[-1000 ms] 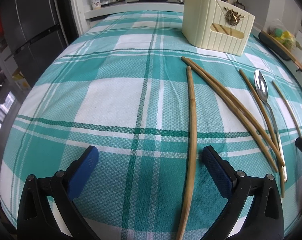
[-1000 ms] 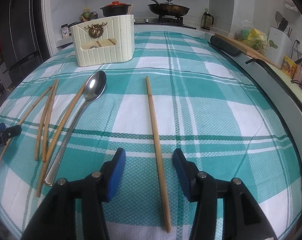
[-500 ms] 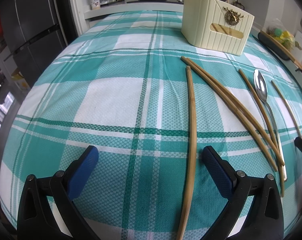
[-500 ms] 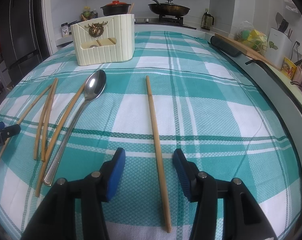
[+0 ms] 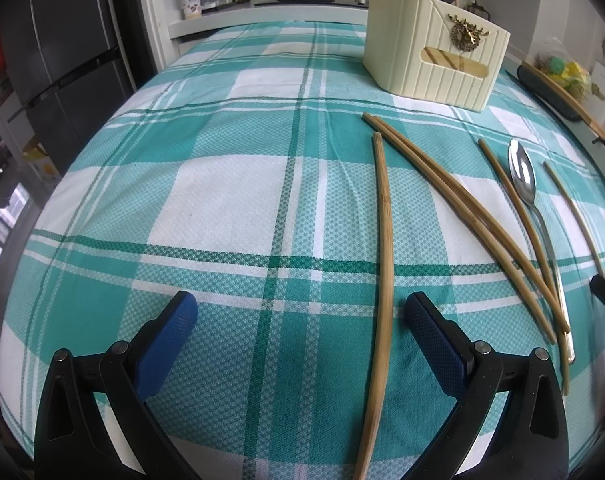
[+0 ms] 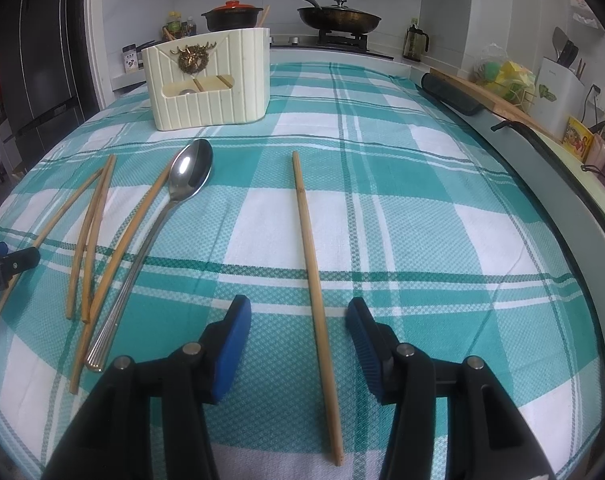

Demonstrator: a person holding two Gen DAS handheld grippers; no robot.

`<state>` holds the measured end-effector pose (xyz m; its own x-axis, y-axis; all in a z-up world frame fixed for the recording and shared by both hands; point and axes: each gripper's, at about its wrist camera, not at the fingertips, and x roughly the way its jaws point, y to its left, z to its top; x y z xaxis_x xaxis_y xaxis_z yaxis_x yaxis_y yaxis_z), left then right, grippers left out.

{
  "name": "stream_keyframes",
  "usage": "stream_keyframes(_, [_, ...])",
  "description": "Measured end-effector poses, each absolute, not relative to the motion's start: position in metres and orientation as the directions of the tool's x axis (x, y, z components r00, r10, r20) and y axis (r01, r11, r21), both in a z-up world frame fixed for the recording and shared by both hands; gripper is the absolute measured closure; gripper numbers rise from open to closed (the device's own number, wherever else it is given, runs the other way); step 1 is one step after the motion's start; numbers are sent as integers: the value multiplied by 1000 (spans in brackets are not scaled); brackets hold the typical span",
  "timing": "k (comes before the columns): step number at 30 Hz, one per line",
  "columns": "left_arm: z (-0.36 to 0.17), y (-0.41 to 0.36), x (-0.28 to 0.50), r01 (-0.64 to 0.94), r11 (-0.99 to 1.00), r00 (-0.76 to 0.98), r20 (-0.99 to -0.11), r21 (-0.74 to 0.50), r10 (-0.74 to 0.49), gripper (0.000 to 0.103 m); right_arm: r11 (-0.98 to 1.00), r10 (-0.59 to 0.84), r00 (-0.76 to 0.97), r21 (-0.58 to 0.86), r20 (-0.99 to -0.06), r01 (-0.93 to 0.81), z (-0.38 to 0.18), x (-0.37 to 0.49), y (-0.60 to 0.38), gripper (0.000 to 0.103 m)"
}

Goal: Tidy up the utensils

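Note:
Several bamboo chopsticks and a steel spoon (image 5: pixel 523 176) lie on a teal plaid tablecloth. A cream utensil holder (image 5: pixel 434 60) stands at the far side; it also shows in the right wrist view (image 6: pixel 210 84). My left gripper (image 5: pixel 300 312) is open, low over the cloth, with one chopstick (image 5: pixel 384 248) lying between its fingers near the right one. My right gripper (image 6: pixel 298 318) is open with a lone chopstick (image 6: pixel 312 264) lying between its fingers. The spoon (image 6: pixel 182 188) and a loose group of chopsticks (image 6: pixel 94 224) lie to its left.
A stove with a pan (image 6: pixel 338 16) and a pot (image 6: pixel 232 16) stands behind the table. A dark fridge (image 5: pixel 54 60) is at the left. A rolled mat and board (image 6: pixel 454 94) lie along the right counter edge.

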<state>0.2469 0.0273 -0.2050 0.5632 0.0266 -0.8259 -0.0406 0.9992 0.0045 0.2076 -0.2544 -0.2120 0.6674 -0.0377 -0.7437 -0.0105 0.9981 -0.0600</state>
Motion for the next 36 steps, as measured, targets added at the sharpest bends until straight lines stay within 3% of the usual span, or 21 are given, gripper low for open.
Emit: stream_keyframes(36, [-205,27,249,-35,999,556,-831,3,22,1,998,-37,668,-61,-743,-12,-212,208,-254,51])
